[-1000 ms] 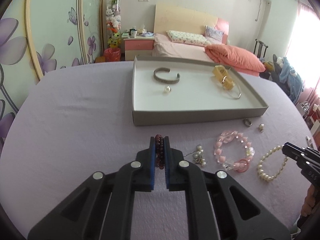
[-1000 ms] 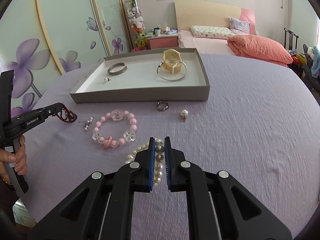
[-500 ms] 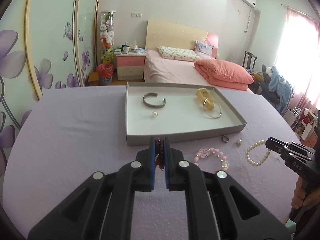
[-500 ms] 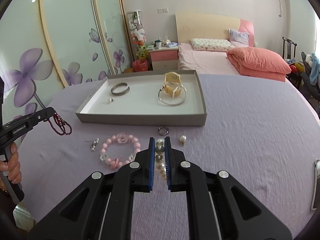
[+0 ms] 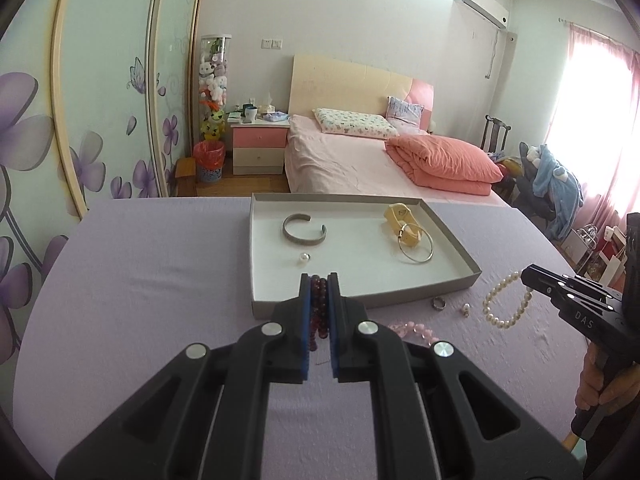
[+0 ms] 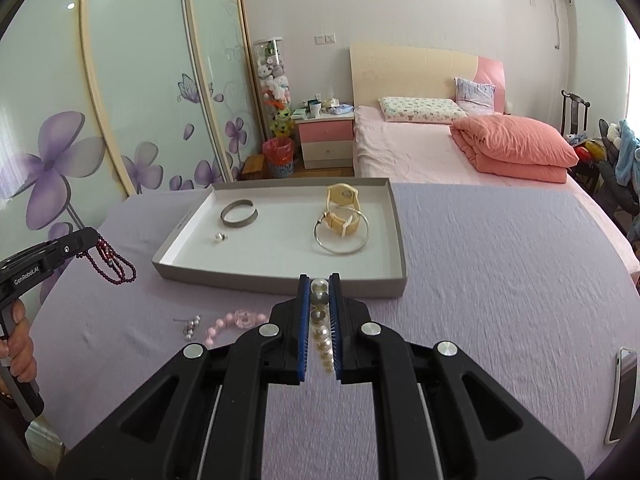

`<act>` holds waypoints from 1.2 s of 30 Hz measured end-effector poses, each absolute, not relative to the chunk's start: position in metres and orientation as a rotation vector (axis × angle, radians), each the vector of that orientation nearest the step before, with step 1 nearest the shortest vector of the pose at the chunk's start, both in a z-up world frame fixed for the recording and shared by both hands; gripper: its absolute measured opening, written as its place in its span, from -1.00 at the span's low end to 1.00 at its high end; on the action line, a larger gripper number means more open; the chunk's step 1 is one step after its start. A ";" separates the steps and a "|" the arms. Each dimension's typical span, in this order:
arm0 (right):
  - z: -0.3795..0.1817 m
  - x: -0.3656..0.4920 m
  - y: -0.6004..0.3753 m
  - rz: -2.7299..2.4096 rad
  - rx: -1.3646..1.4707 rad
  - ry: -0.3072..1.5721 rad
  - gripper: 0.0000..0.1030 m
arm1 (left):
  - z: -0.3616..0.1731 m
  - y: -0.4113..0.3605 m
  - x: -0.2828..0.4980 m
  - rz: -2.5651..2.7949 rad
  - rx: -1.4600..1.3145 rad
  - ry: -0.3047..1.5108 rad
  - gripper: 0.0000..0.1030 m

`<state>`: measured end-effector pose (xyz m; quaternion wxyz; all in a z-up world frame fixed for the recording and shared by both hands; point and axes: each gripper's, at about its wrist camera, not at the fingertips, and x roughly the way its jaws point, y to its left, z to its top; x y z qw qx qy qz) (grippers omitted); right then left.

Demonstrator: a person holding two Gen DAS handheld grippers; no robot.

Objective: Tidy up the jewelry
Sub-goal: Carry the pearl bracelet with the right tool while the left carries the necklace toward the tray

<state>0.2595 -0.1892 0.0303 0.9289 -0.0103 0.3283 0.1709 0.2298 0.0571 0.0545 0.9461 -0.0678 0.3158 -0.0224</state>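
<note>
My left gripper (image 5: pixel 319 280) is shut on a dark red bead bracelet (image 5: pixel 319 304), held above the purple table near the front wall of the grey tray (image 5: pixel 360 298). It also shows in the right wrist view (image 6: pixel 114 264). My right gripper (image 6: pixel 319 280) is shut on a pearl bracelet (image 6: pixel 320 328), which hangs from its tip in the left wrist view (image 5: pixel 506 300). The tray (image 6: pixel 280 280) holds a silver cuff (image 5: pixel 304 230), a pearl (image 5: pixel 304 257), a yellow watch (image 5: pixel 404 228) and a thin bangle (image 5: pixel 416 246).
On the table lie a pink bead bracelet (image 6: pixel 236 320), a small earring (image 6: pixel 190 324), a ring (image 5: pixel 439 303) and a pearl stud (image 5: pixel 466 309). A phone (image 6: pixel 622 392) lies at the right table edge. A bed stands beyond the table.
Both grippers have risen off the table with their bracelets and moved toward the tray. The pearl bracelet now hangs free of the cloth.
</note>
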 end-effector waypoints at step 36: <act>-0.020 0.415 -0.154 0.302 0.044 0.777 -0.42 | 0.025 0.056 0.382 -0.023 -0.181 0.723 -0.85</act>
